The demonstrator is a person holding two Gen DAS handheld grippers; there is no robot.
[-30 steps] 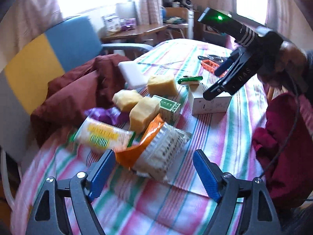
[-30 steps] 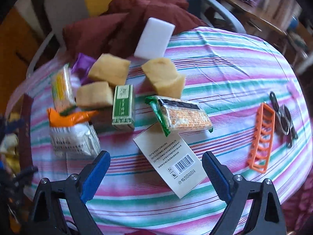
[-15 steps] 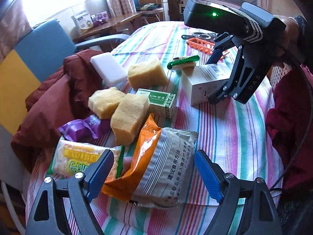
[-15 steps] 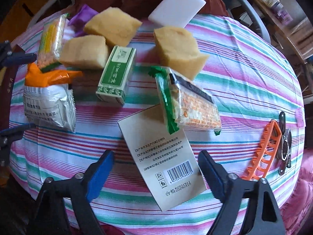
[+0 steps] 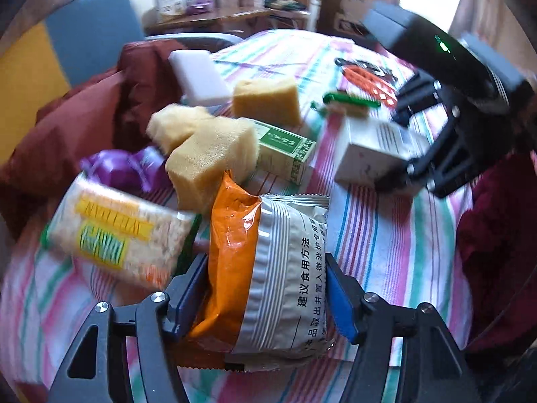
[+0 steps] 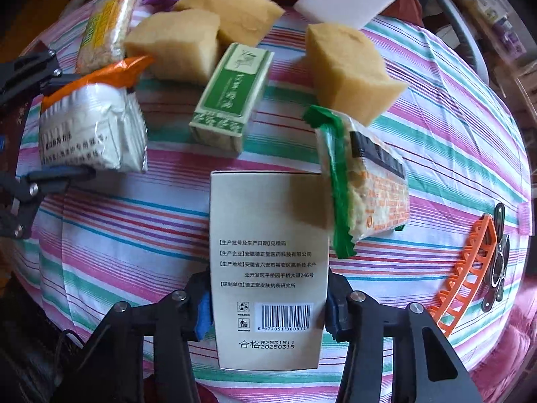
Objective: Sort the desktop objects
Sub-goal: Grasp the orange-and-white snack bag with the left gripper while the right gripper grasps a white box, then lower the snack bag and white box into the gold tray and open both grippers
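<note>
The left gripper (image 5: 265, 297), jaws just closing, has its blue pads against the sides of the orange-and-silver snack bag (image 5: 268, 268) at lower centre. The right gripper (image 6: 268, 305), jaws also just closing, presses on the white box (image 6: 268, 268) at lower centre. Only the right wrist view shows the box's barcode and the scissors (image 6: 498, 262) beside the orange rack (image 6: 466, 278).

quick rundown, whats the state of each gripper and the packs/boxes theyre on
left gripper: jaws just closing, pads on the orange-and-silver snack pack
right gripper: jaws just closing, pads against the white box
green box: lying flat, untouched
green-edged snack pack: leaning on the white box
</note>
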